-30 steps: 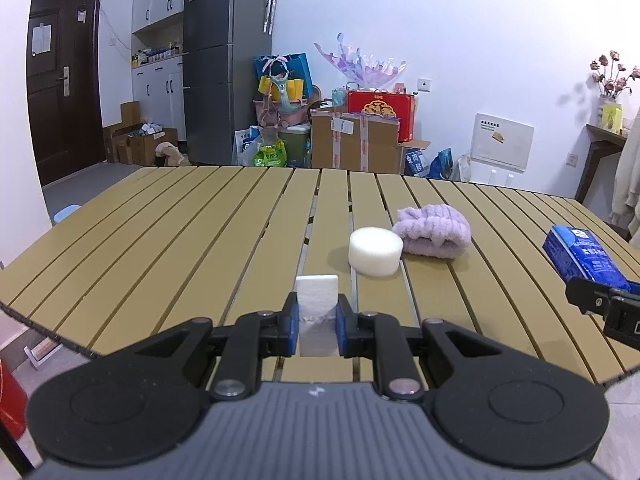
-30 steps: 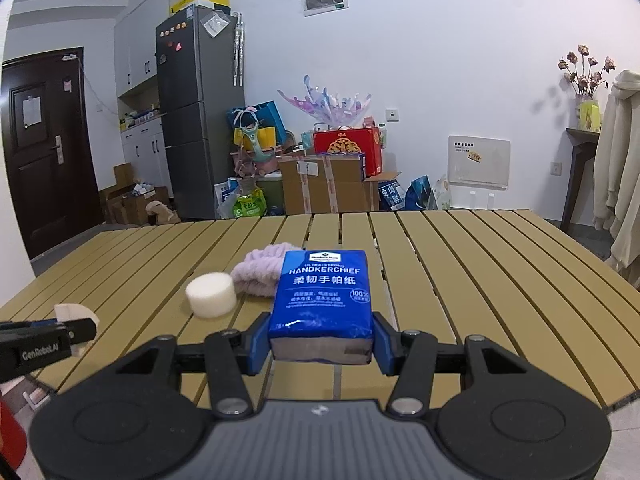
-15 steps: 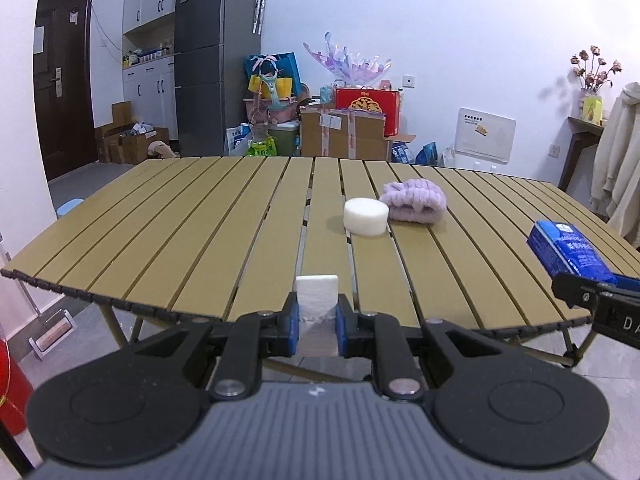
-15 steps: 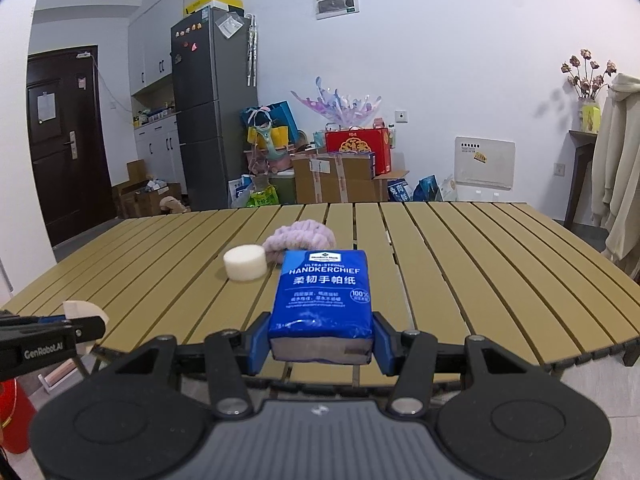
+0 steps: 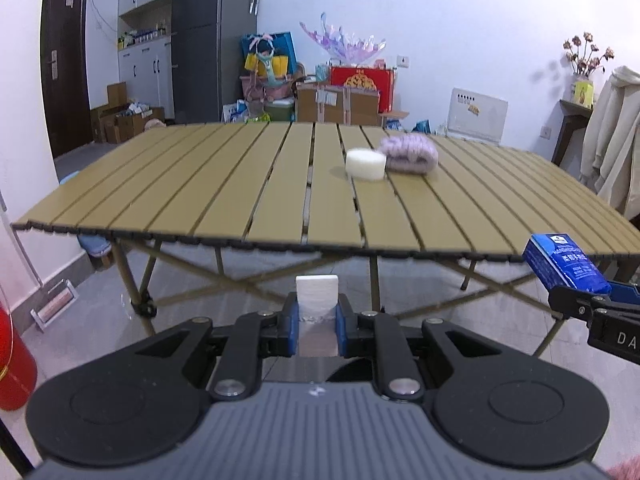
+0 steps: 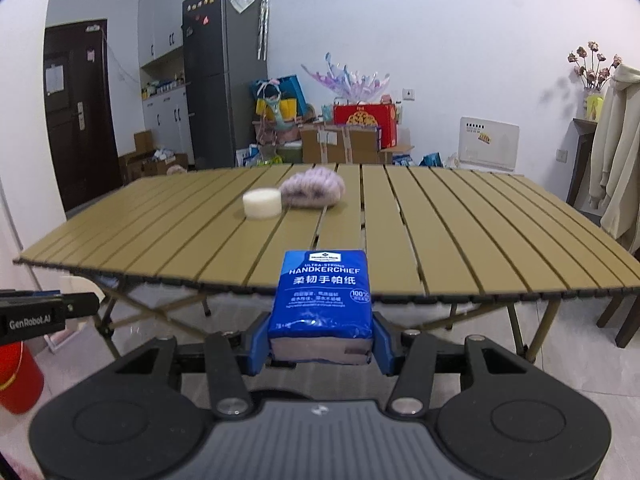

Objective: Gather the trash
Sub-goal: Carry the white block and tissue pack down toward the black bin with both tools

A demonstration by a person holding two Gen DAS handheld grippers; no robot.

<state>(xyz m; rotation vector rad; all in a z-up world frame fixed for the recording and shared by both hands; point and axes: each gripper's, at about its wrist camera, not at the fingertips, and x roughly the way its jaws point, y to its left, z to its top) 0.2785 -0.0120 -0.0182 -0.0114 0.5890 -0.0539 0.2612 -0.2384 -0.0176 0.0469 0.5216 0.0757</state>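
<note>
On my left wrist view, the left gripper (image 5: pixel 317 322) is clenched on a white foam block (image 5: pixel 317 297), which stands upright between the blue pads and projects above them. On my right wrist view, the right gripper (image 6: pixel 321 338) is clenched on a blue handkerchief tissue pack (image 6: pixel 322 301), held flat-face toward the camera with its label readable. Both grippers sit off the near edge of the slatted folding table (image 6: pixel 440 240), above the tiled floor. The tissue pack also appears at the right edge of the left view (image 5: pixel 564 270), and the left gripper's body shows at the left edge of the right view. On the table I see a white foam disc (image 6: pixel 262 203) touching or just beside a purple knitted item (image 6: pixel 313 189); I cannot tell which. A red bucket (image 6: pixel 18 380) stands on the floor at lower left.
</note>
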